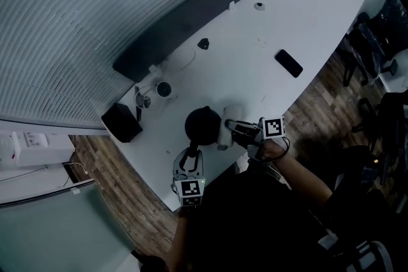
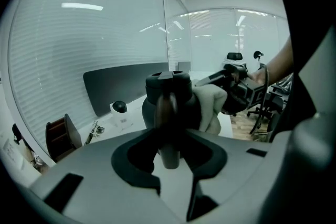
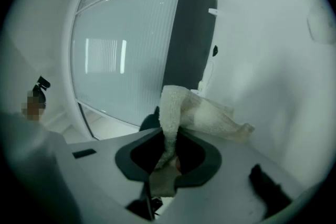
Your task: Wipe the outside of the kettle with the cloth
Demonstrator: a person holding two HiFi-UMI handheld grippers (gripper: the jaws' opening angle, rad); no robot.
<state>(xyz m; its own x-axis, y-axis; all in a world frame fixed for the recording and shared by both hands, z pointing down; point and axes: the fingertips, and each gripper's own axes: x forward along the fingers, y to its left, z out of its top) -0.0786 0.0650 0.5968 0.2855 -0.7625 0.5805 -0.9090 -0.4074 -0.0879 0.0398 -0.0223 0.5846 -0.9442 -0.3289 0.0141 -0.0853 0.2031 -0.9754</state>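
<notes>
1. Head view: the dark kettle [image 1: 203, 124] stands near the near edge of the white table [image 1: 299, 16]. A phone [image 1: 289, 63] lies well apart to its far right and a black box [image 1: 121, 122] sits off to its left. The left gripper [image 1: 191, 153] reaches in from the near side to the kettle. The right gripper [image 1: 233, 128] comes from the right and holds the pale cloth [image 1: 224, 132] against the kettle's right flank.

2. Left gripper view: the jaws are pressed onto the kettle's handle [image 2: 168, 123], which runs upright between them. The kettle [image 2: 169, 93] fills the middle of the view. The cloth [image 2: 212, 106] touches its right side, with the right gripper [image 2: 231, 89] just behind the cloth.

3. Right gripper view: the jaws pinch one bunched end of the cloth [image 3: 197, 112], and the rest folds out forward and to the right. A dark sliver just past the cloth on its left is probably the kettle [image 3: 149, 122] (too little shows to be sure).

4. The step in hand looks like the wipe itself, along the right flank. To do it well:
   - Hold the handle steady so that the kettle neither turns nor slides toward the table edge.
   - Press with the loose fold, not the jaw tips, so that cloth and not metal meets the wall.
   - Sweep along the curve in overlapping passes.
   - Turn the kettle by its handle to bring the far and left sides within reach.
</notes>
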